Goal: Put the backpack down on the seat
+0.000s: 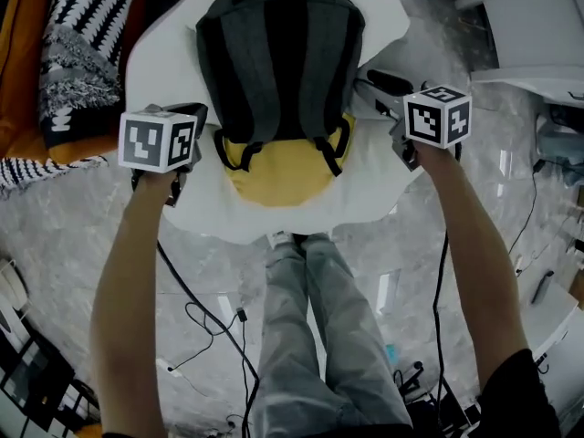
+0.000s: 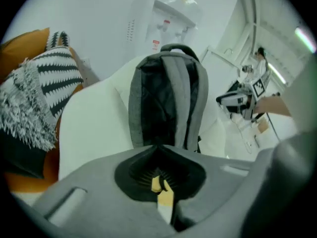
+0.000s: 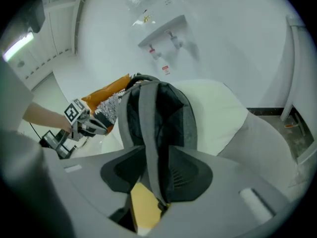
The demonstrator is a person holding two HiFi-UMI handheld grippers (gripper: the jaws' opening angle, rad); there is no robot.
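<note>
**Settling the backpack upright on the white seat**

Finding the backpack [image 1: 278,71] already down on the seat [image 1: 160,57], leaning against the white backrest with the yellow base [image 1: 278,176] toward the front edge. Closed on a small yellow bit low on the bag at the left gripper [image 2: 161,181]; clamped around a grey shoulder strap [image 3: 151,143] just above that base at the right gripper [image 3: 156,192].

Judging the bag soft and slack: fabric throughout, probably light, nothing fragile about it, but likely to slump or tip forward once released. Best taken by the straps or the top handle [image 2: 173,47], where cloth bunches into a firm pinch, not by the smooth padded back panel. Worth easing off one side at a time and watching for a lean.

From the head view, getting the layout: both grippers flanking the lower corners, legs [image 1: 319,336] in jeans and loose cables [image 1: 210,327] on the floor below, a black-and-white cushion [image 1: 82,44] at the left. Missing there: anything held between the jaws. From the gripper views, getting exactly that, plus the bag's upright lean, a water dispenser [image 2: 171,26] on the wall behind, and the opposite gripper across the bag
</note>
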